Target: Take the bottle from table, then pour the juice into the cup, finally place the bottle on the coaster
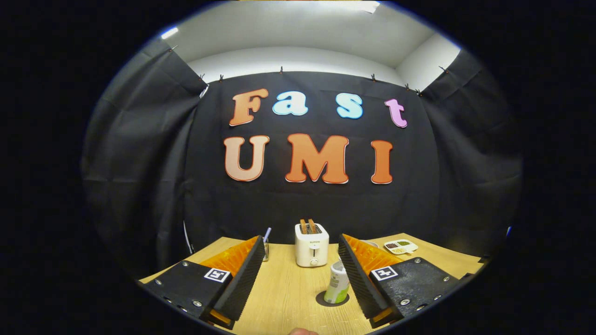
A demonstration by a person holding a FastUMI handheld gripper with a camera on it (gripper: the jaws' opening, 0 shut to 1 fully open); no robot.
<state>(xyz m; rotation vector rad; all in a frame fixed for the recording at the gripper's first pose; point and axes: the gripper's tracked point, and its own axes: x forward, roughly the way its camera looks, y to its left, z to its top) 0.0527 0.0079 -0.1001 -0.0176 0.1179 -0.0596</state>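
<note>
Bottle (336,283) stands on the dark coaster (326,301) in front of the toaster (311,245), long axis vertical w/ a slight lean, cap end up and partly hidden by the right finger. Gripper (300,274) is spread wide, holding nothing, bottle between the fingers but hard by the right one; small jar w/ straw (266,246) left of the toaster, snack tray (401,246) to its right. Risk imo: the right finger clips the bottle's side and tips it off the coaster.

The gripper (301,270) has its fingers spread apart over the light wooden table (284,298). Between them, by the right finger, the white-and-green plastic bottle (337,283) stands on the dark round coaster (332,299); the white two-slot toaster (311,245) sits beyond.
</note>
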